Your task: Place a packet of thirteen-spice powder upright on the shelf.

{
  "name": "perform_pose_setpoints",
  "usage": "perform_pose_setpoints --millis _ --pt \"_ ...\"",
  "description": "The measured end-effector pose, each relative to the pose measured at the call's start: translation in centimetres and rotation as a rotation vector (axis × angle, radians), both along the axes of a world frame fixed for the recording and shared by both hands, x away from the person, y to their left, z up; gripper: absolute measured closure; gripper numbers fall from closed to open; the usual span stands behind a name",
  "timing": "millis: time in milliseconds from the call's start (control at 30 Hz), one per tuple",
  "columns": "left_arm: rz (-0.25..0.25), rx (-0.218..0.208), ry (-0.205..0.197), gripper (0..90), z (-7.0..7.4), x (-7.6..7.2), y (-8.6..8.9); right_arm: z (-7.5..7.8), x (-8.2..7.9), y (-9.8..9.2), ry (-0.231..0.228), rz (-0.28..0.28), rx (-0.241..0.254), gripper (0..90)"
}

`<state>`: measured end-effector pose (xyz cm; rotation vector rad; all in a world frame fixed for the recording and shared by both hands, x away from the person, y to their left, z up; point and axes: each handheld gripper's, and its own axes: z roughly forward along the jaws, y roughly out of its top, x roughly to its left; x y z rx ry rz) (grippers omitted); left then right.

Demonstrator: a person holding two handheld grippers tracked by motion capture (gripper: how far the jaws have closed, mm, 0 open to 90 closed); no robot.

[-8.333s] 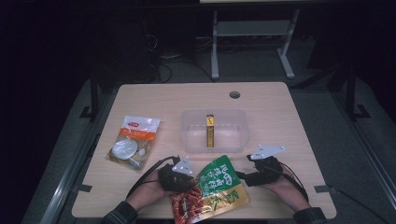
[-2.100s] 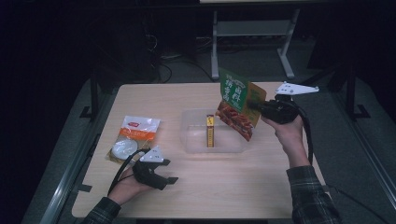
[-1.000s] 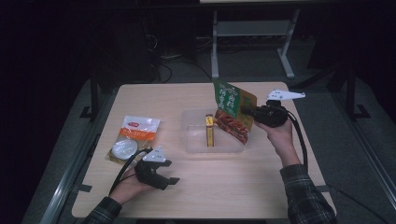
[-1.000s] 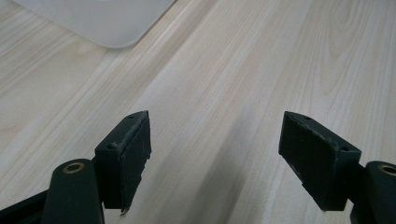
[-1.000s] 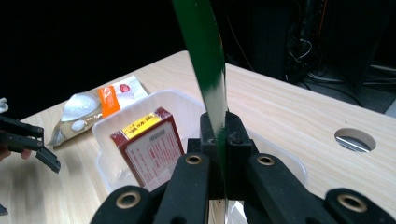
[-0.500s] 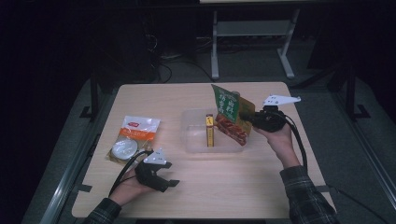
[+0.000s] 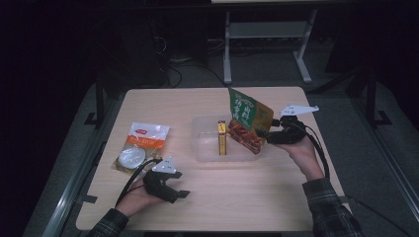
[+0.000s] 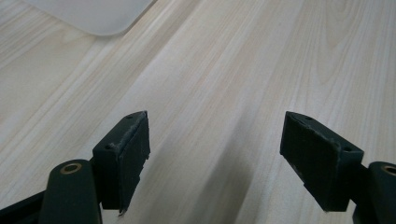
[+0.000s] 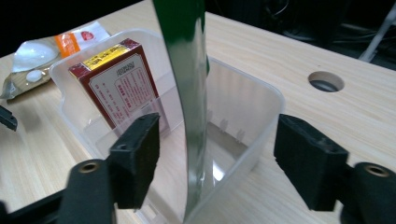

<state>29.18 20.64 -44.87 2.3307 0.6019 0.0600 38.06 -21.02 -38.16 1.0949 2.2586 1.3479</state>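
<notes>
Pouch [image 7: 248, 120] stands on edge in the clear bin [image 7: 207, 148], long axis tilted up and away from the right hand-held gripper [image 9: 212, 158], whose jaws have just opened wide around it, pads clear. Left hand-held gripper [image 8: 215, 154] rests wide open on bare surface [image 7: 257, 197].

Left gripper [image 8: 215, 163]: black jaws wide apart above the pale wooden worktop [image 8: 243, 70], translucent plastic container corner [image 8: 98, 16] at upper left.

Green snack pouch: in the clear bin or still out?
In, standing on edge: the green snack pouch has its lower end inside the clear bin, beside the red box, between the right hand-held gripper jaws, which have just opened.
</notes>
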Motion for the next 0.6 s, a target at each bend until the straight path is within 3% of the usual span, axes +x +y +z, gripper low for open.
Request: perform_pose_setpoints --millis 67,167,267,600 --pt "-0.002 0.005 -0.002 23.7 0.0 0.1 0.1 -0.1 -0.2 -0.2 -0.012 -0.008 0.004 29.5" --pt "0.017 -0.013 -0.002 23.7 0.0 0.2 0.3 -0.3 -1.1 -1.2 0.021 -0.026 0.003 25.1" --pt "0.025 -0.017 0.005 23.7 0.1 0.2 0.4 -0.5 -1.8 -1.6 0.013 -0.029 -0.001 25.0" --pt "0.036 -0.015 -0.006 23.7 0.2 0.4 0.9 -3.0 -5.7 -2.2 0.057 0.017 -0.042 24.8"
